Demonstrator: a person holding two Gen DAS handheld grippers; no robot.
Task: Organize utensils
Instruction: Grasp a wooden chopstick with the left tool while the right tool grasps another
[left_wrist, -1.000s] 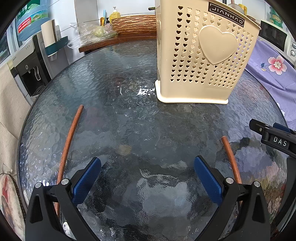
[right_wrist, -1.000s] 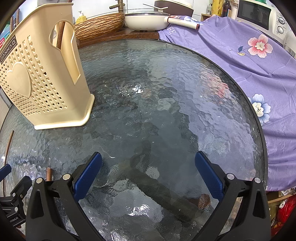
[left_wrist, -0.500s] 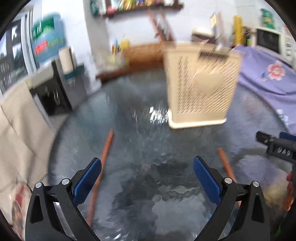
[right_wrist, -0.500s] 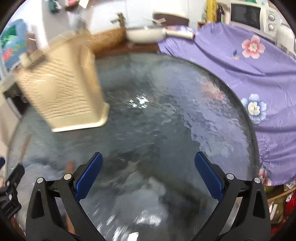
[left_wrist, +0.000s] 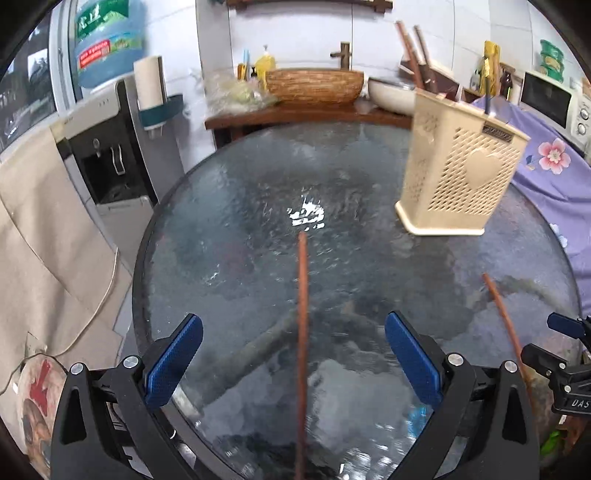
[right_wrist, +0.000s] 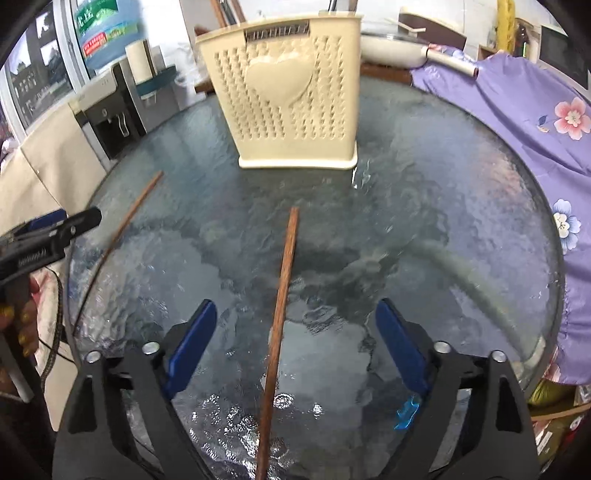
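Two brown chopsticks lie on the round glass table (left_wrist: 229, 229). In the left wrist view the left chopstick (left_wrist: 303, 332) runs straight between the open fingers of my left gripper (left_wrist: 293, 363); the right chopstick (left_wrist: 502, 317) lies to its right. In the right wrist view the right chopstick (right_wrist: 280, 306) runs between the open fingers of my right gripper (right_wrist: 295, 345); the left chopstick (right_wrist: 122, 229) lies at the left. Both grippers are empty. A cream perforated utensil holder (left_wrist: 458, 181) (right_wrist: 291, 103) stands upright at the back, with chopsticks in it.
A purple flowered cloth (right_wrist: 524, 122) covers the right side. A water dispenser (left_wrist: 107, 147) stands left of the table. A woven basket (left_wrist: 314, 85) and a pan (right_wrist: 391, 48) sit on the counter behind. The left gripper's tip (right_wrist: 51, 232) shows in the right view.
Both grippers pulled back and turned; each now has a chopstick centred between its open fingers. The holder looks farther away. The chopsticks have not moved on the table.
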